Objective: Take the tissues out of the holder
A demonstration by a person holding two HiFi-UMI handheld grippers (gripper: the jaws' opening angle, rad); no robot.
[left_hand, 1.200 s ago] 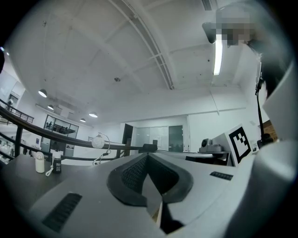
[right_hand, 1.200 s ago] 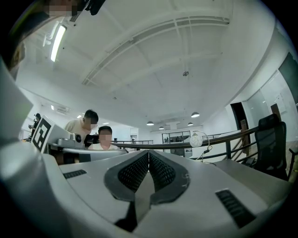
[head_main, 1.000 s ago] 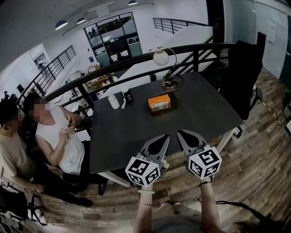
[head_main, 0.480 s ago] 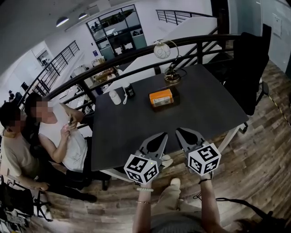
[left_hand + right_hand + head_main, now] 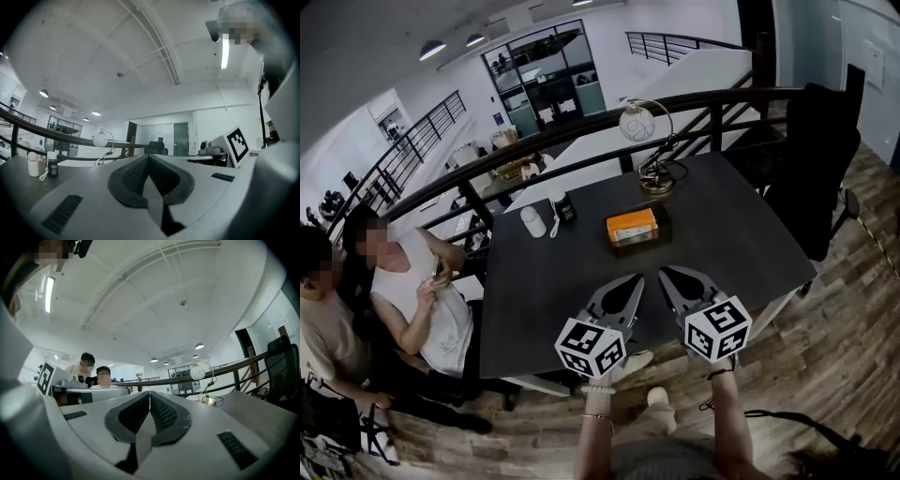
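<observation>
An orange tissue holder (image 5: 633, 226) lies on the dark table (image 5: 553, 291), towards its far side. My left gripper (image 5: 635, 280) and right gripper (image 5: 664, 274) hover side by side over the table's near edge, well short of the holder. Both are shut, jaws pressed together with nothing between them. In the left gripper view the left gripper (image 5: 148, 157) points level across the table. In the right gripper view the right gripper (image 5: 149, 393) does the same. The holder shows in neither gripper view.
A globe desk lamp (image 5: 645, 141) stands at the table's far edge. A white bottle (image 5: 532, 221) and a small dark bottle (image 5: 565, 207) stand at the far left. Two people (image 5: 412, 281) sit left of the table. A black chair (image 5: 820, 169) is on the right, a railing (image 5: 581, 141) behind.
The head view has shifted forward over the table, so both grippers now hang above its near edge. Both stay shut. The seated person has lowered an arm.
</observation>
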